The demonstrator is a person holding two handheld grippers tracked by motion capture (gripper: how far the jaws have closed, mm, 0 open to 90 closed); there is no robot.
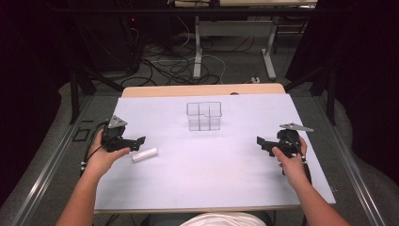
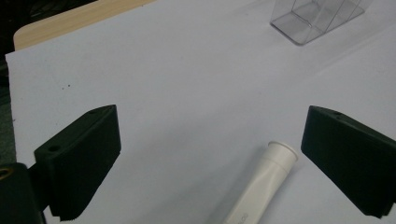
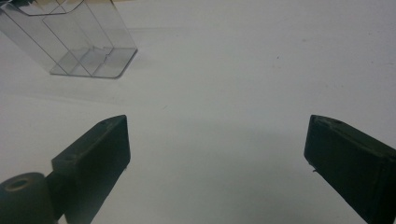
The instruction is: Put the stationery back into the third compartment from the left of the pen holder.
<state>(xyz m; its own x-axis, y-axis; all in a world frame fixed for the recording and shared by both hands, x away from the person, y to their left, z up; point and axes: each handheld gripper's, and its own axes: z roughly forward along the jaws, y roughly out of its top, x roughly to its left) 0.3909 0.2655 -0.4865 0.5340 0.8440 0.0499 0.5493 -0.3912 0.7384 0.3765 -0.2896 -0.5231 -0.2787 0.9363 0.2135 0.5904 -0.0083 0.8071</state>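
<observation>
The left gripper (image 2: 210,163) stood with its 2 jaws spread wide, poised low over a small white tube (image 2: 261,184) that lay flat on the surface (image 1: 211,179), its flared end just beside one jaw, nothing yet pinched. The right gripper (image 3: 217,168) also stood spread and empty, well apart at the other side. A clear divided organizer (image 1: 203,116) stood farther back. The step in hand looked like the approach for pickup; next, the left gripper needed to straddle the tube and close.
</observation>
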